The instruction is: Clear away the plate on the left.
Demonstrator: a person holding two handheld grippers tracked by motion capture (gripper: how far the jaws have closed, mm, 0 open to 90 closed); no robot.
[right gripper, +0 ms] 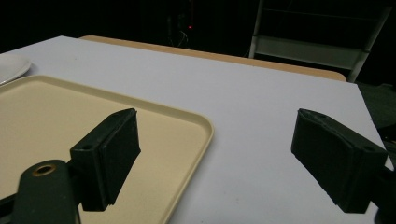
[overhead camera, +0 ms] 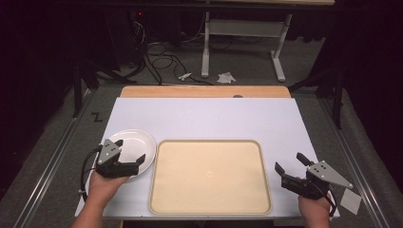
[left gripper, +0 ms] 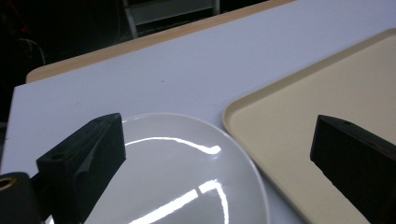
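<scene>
A round white plate lies on the white board at the front left, just left of a beige tray. My left gripper hovers over the plate's near edge, open, nothing between its jaws. In the left gripper view the plate lies under the spread jaws and the tray lies to the right. My right gripper stands open at the front right, beside the tray's right edge. In the right gripper view the tray's corner lies under the left jaw, and bare white board lies between the jaws.
The white board covers a wooden table whose far edge shows. A small white paper lies off the board's front right corner. Cables, table legs and crumpled paper are on the floor beyond.
</scene>
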